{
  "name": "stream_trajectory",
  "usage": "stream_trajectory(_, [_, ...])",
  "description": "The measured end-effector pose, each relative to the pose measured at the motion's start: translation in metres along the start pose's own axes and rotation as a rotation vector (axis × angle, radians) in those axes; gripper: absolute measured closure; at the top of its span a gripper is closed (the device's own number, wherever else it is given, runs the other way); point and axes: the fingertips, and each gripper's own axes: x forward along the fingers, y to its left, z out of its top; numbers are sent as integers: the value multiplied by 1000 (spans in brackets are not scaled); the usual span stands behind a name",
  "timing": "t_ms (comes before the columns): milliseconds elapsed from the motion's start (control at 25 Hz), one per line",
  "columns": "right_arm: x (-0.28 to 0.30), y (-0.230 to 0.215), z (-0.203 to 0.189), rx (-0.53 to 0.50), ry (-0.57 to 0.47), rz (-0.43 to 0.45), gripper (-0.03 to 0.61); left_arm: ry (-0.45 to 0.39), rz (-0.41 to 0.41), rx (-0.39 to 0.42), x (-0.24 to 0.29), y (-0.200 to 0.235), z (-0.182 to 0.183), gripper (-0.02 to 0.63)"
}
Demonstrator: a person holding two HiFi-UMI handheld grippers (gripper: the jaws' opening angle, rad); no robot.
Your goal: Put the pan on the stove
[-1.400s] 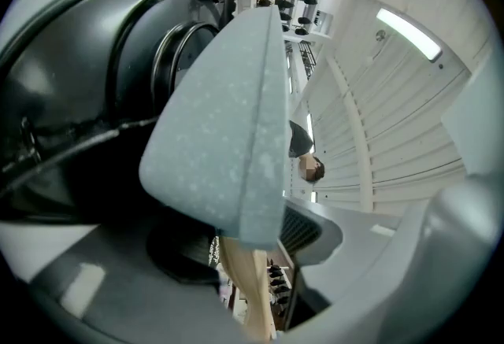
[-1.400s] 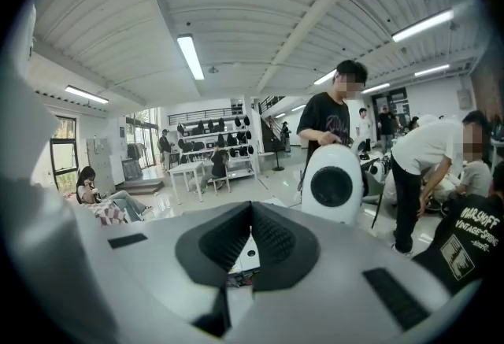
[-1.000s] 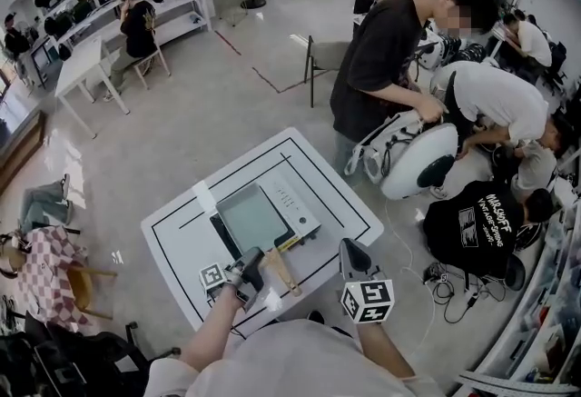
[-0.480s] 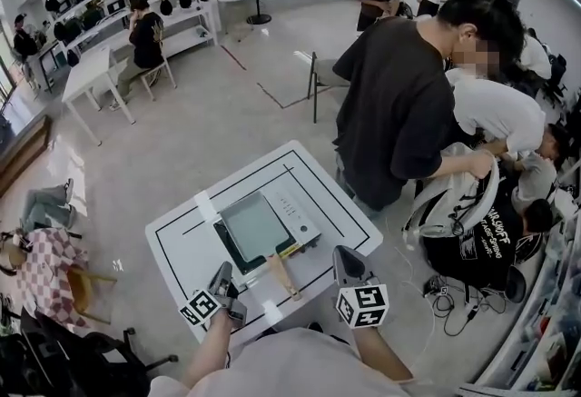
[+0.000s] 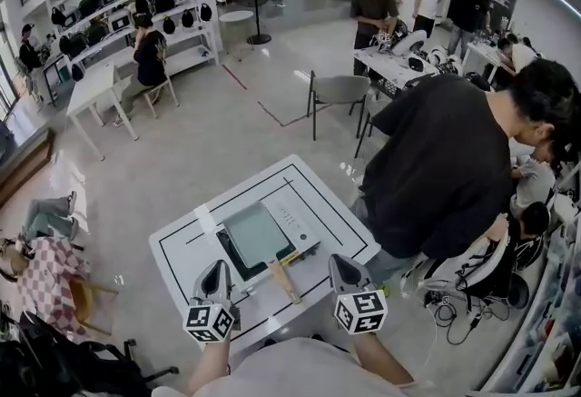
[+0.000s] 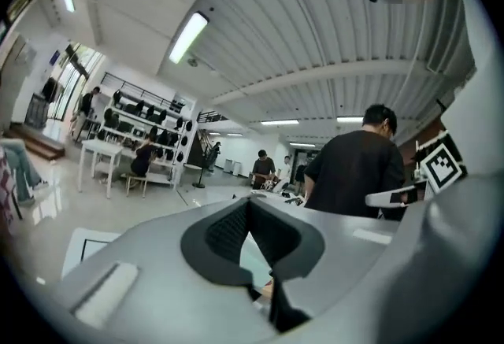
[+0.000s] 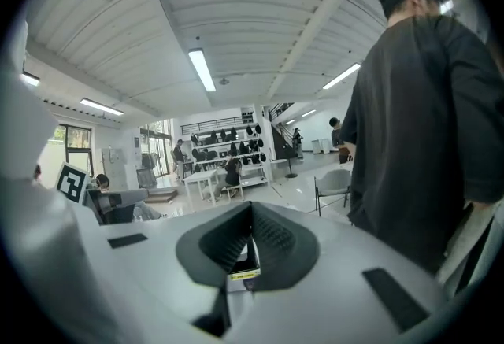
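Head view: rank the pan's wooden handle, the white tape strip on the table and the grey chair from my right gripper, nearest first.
1. Wooden handle, just left of the right gripper.
2. White tape strip, near the table's far-left edge.
3. Grey chair, on the floor beyond the table.

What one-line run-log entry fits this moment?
pan: on stove, handle toward grippers | left gripper: jaws shut, empty, off pan | right gripper: jaws shut, empty
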Motion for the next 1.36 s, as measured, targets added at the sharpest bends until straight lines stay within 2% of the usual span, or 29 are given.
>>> stream_trajectory(160, [-7, 6, 0, 9, -7, 4, 571, -6, -25, 163, -5, -15, 6, 604])
stream_trajectory(240, [-6, 9, 1, 10, -11, 10, 571, -5, -30, 188, -6, -16, 2, 604])
stream_trajectory(800, [-24, 19, -7, 17, -17, 47, 571, 12, -21, 138, -31, -27, -11, 604])
stream_trajectory(1040, [-31, 22, -7, 27, -20, 62, 571, 20, -15, 188, -39, -35, -15, 604])
stream_trajectory(1360, [-28, 29, -13, 19, -24, 63, 571, 23, -17, 168, -42, -27, -23, 604])
